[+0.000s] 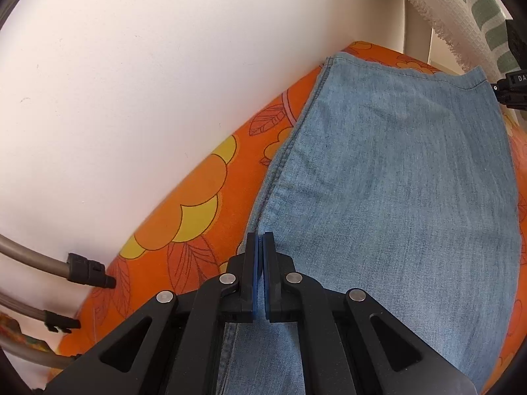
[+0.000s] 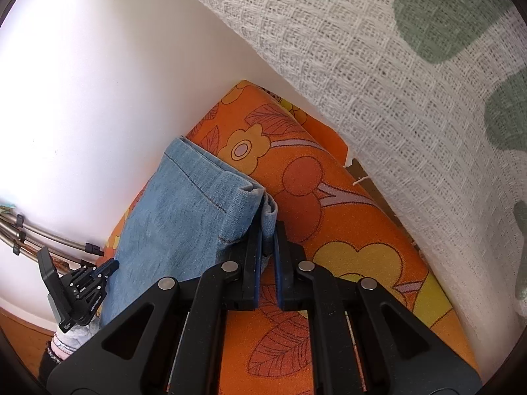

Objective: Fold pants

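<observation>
A: What do the pants look like?

B: They are light blue denim pants (image 1: 388, 171), faded and a little mottled, lying flat on an orange cloth printed with yellow and orange flowers and outlined leaves (image 1: 197, 191). The cloth covers a surface that runs along a plain white wall (image 1: 148, 82). A stitched side seam runs down the left edge of the denim, and the far end is a straight hemmed edge.

A: And from the right wrist camera?

B: There the hemmed end of the pants (image 2: 184, 210) shows a line of brown stitching, and the layers at its right corner are doubled over into a thick bundle.

A: What are the claws doing?

B: The left claw (image 1: 262, 240) is clenched on the left seam edge of the denim at the near end; its blue pads are almost together with the fabric passing between them. The right claw (image 2: 268, 233) is clenched on the folded hem corner, and denim is bunched between its pads.

A: Any writing?

B: The left claw (image 2: 98, 273), seen at the lower left of the right wrist view, carries small white lettering on its black body, too small to read with certainty. In the left wrist view, the letters "DA" show on a black part at the right edge, the rest cut off.

A: Anything else nearby?

B: A white waffle-weave cloth with green patches (image 2: 395, 82) hangs on the right, and grey cables with black connectors (image 1: 66, 266) lie at the near left.
</observation>
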`<state>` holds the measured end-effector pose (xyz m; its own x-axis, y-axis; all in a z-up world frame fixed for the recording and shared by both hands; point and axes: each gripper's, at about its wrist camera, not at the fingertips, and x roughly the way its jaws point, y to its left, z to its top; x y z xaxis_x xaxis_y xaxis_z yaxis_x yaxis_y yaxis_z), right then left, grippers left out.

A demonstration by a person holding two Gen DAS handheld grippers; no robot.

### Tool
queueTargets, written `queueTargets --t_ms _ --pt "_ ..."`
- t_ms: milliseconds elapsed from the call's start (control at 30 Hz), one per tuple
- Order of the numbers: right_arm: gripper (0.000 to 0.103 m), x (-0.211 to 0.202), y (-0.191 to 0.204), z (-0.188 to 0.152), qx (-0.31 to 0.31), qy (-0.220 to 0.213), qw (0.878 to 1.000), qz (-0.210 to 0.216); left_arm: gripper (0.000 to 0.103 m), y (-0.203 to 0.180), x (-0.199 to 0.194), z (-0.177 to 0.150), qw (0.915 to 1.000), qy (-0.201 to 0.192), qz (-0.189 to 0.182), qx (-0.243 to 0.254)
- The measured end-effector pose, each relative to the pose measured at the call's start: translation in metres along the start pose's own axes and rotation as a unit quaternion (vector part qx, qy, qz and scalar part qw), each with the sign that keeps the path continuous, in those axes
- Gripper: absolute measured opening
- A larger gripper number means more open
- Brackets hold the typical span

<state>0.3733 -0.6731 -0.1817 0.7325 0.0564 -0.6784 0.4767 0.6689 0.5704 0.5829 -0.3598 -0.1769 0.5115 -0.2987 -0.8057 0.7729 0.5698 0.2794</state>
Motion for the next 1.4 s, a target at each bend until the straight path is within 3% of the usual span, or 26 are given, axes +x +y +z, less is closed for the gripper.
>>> queueTargets --t_ms 167,233,333,433,767,867,1000,1200,1267,1333,1400 --pt "0.016 -0.017 -0.023 0.001 0.053 0.000 0.997 0.056 0.002 0.000 0.003 -0.002 1.0000 -0.001 -0.002 -0.001" --pt "0.036 -0.022 -0.028 0.002 0.057 -0.001 0.996 0.069 0.002 0.001 0.003 -0.002 0.9999 -0.003 -0.007 -0.011" --pt "0.050 -0.024 -0.028 0.001 0.053 0.002 0.995 0.085 0.002 0.004 0.005 -0.002 0.9997 -0.004 -0.015 -0.021" --pt "0.051 -0.025 -0.027 -0.002 0.051 -0.001 0.996 0.075 0.002 0.005 0.005 -0.004 0.9997 -0.004 -0.016 -0.017" --pt "0.049 -0.009 -0.005 -0.004 0.010 -0.002 1.000 0.026 0.002 0.002 0.006 -0.004 0.9998 -0.008 -0.016 -0.014" --pt "0.042 -0.004 0.000 -0.002 0.002 -0.008 1.000 0.016 0.002 0.002 0.006 -0.004 0.9997 -0.009 -0.017 -0.015" --pt "0.015 -0.001 -0.005 -0.002 0.011 -0.016 1.000 0.006 0.002 0.006 0.004 -0.006 0.9996 -0.011 -0.019 -0.017" --pt "0.010 -0.020 -0.004 0.001 0.000 -0.039 0.999 0.014 0.002 0.010 0.003 -0.007 0.9992 -0.008 -0.029 -0.028" --pt "0.010 -0.028 0.004 0.003 -0.007 -0.050 0.998 0.023 0.006 0.010 0.002 -0.006 0.9992 -0.003 -0.027 -0.031" --pt "0.010 -0.038 0.018 0.003 -0.027 -0.061 0.997 0.026 0.025 0.011 -0.002 -0.005 0.9993 0.000 -0.020 -0.032" --pt "0.010 -0.045 0.037 0.000 -0.059 -0.065 0.996 0.035 0.030 0.015 -0.013 -0.006 0.9987 -0.013 -0.025 -0.043"
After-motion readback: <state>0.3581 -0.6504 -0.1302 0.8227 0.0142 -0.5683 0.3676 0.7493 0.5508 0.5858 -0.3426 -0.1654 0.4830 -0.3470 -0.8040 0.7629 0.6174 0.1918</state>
